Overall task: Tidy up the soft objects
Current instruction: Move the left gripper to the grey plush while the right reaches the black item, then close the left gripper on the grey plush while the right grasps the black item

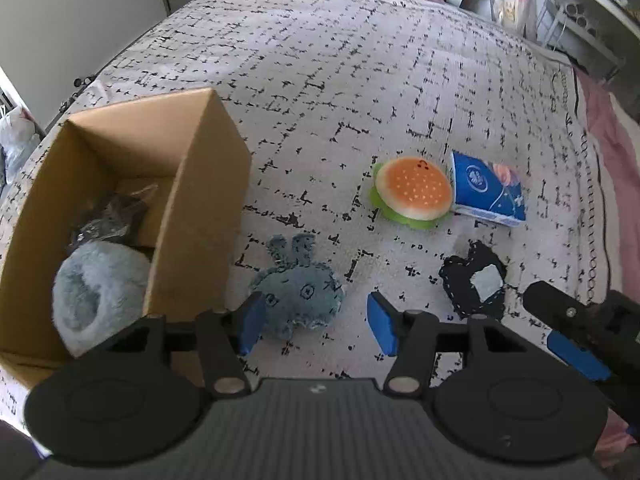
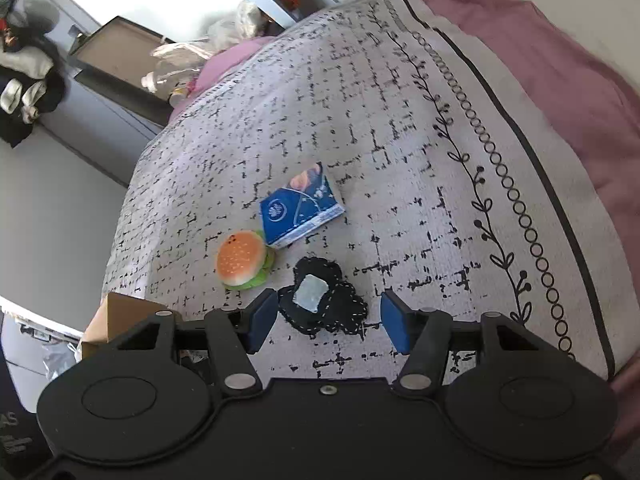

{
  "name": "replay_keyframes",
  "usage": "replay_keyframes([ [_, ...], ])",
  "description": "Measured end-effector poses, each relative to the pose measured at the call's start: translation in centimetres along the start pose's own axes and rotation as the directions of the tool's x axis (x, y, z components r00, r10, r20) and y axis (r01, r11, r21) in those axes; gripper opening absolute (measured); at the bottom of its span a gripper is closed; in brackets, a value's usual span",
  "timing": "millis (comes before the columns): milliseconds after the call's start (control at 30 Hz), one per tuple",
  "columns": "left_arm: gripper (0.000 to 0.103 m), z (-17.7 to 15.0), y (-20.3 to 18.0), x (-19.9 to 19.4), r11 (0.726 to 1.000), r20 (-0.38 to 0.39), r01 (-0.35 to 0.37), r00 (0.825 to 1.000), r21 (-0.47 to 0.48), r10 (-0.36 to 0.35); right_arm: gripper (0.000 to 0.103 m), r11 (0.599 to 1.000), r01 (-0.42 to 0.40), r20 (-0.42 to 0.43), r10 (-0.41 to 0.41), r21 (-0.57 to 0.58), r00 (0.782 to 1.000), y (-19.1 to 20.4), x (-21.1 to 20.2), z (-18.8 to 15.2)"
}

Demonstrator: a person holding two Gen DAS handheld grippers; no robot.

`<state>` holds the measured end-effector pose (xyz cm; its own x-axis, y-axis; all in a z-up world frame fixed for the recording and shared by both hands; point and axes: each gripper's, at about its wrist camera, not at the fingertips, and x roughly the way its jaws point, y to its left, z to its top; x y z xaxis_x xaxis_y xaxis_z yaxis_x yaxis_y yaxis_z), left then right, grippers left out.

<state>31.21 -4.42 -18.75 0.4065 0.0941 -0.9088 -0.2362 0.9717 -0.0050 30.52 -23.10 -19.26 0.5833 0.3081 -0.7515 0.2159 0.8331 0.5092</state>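
Bright daylight, blown-out glare upper left, fisheye-warped, blurry edges.

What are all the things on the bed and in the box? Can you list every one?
cardboard box: one, brown, open, on the bed's left side
fluffy plush: one, pale grey-blue, inside the box at the near end
dark crinkly item: one, black, inside the box behind the fluffy plush; cannot tell what it is
bunny plush: one, dusty blue, on the blanket beside the box
burger toy: one, orange bun with green edge, mid-blanket
tissue pack: one, blue and white, touching the burger toy
felt patch: one, black with white stitching and a pale square, near the burger toy
blanket: one, white with black marks
left hand-held gripper: open, at the bunny plush
right hand-held gripper: open, at the felt patch
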Motion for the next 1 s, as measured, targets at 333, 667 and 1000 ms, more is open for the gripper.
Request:
replay_keyframes([
  [333, 0.052, -0.2, -0.7, 3.5, 0.995, -0.039, -0.095, 0.995, 0.041, 0.096, 0.057, 1.000, -0.007, -0.046, 0.008, 0.020, 0.999, -0.1, 2.5, 0.2],
  [667, 0.031, 1.4, 0.5, 3.5, 0.996, -0.013, -0.087, 0.996, -0.022, 0.086, 0.059, 0.999, 0.021, -0.085, -0.025, -0.041, 0.996, 1.2, 5.1, -0.1],
  [1000, 0.031, 2.4, 0.3, 4.0, 0.998, -0.018, -0.061, 0.998, 0.013, 0.061, 0.050, 0.980, 0.094, -0.052, -0.105, -0.177, 0.993, 3.3, 6.3, -0.7],
])
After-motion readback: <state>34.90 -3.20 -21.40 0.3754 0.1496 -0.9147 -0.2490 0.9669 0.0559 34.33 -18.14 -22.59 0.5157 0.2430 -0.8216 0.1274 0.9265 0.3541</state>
